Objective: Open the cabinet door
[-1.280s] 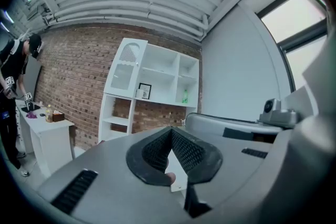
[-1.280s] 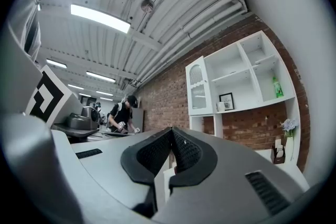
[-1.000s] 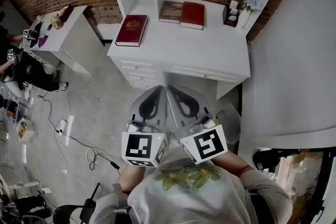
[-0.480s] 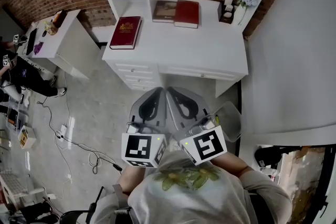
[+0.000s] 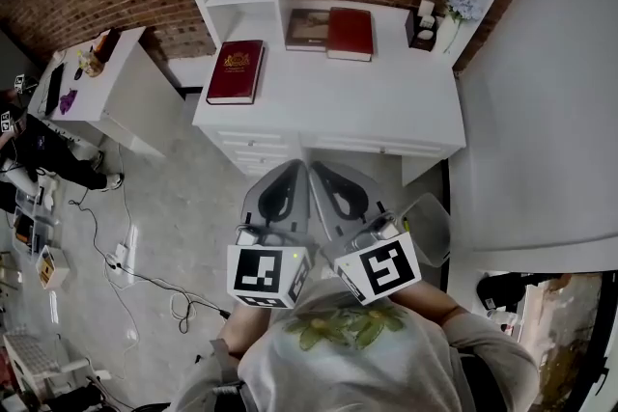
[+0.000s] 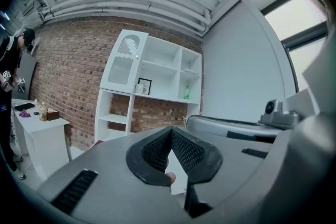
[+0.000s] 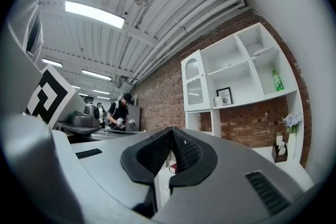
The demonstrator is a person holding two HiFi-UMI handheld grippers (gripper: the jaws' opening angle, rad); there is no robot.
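Note:
A white desk (image 5: 386, 101) carries a white shelf unit (image 6: 157, 81). Its upper left compartment has a closed cabinet door (image 6: 123, 63) with an arched glass pane, which also shows as the cabinet door (image 7: 193, 81) in the right gripper view. My left gripper (image 5: 300, 166) and right gripper (image 5: 317, 166) are held side by side in front of my chest, well short of the desk and pointing level at it. In each gripper view the ribbed pads meet at the tip with nothing between them: left gripper (image 6: 170, 131), right gripper (image 7: 171, 131).
Red books (image 5: 235, 70) lie on the desk, with a flower vase (image 5: 454, 10) at its right end. A clear waste bin (image 5: 432, 229) stands at my right by a white wall. A side table (image 5: 87, 77), a person and floor cables (image 5: 145, 265) are at the left.
Both grippers have travelled together, still side by side and shut. The desk has shifted a little lower and to the right in the head view.

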